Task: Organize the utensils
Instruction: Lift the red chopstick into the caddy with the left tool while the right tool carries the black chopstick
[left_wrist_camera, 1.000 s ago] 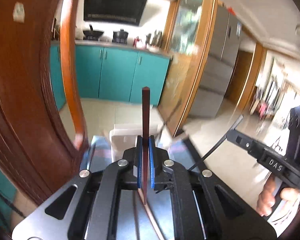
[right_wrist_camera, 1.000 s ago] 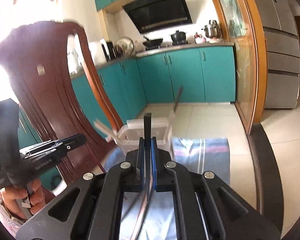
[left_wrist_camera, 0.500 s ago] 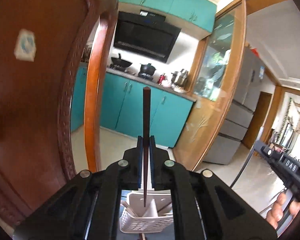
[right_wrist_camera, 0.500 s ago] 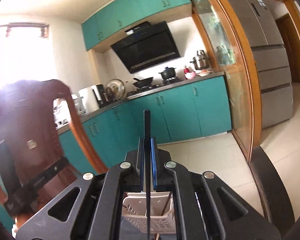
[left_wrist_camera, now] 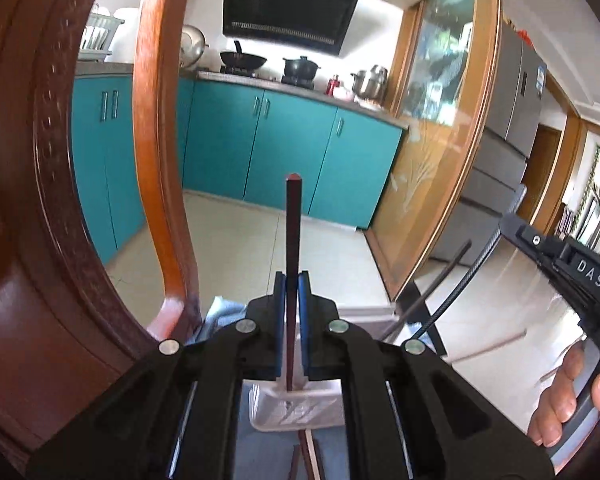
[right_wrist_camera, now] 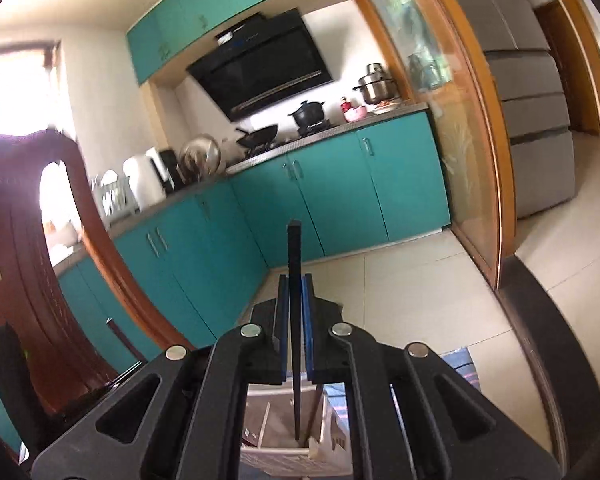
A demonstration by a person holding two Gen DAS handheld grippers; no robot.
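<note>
2 grippers (left_wrist_camera: 291, 280) (right_wrist_camera: 295, 282), 2 chopsticks (left_wrist_camera: 292, 240) (right_wrist_camera: 294, 280).

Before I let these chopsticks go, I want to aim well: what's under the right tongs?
Under the right tongs, shut on a dark chopstick, stands a white basket on a striped cloth. A divider shows inside; its bottom is hidden.

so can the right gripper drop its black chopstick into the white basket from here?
Probably yes. The right gripper is shut on the black chopstick, upright, its lower tip over the white basket. The open top shows directly below, with nothing visibly blocking the way down.
</note>
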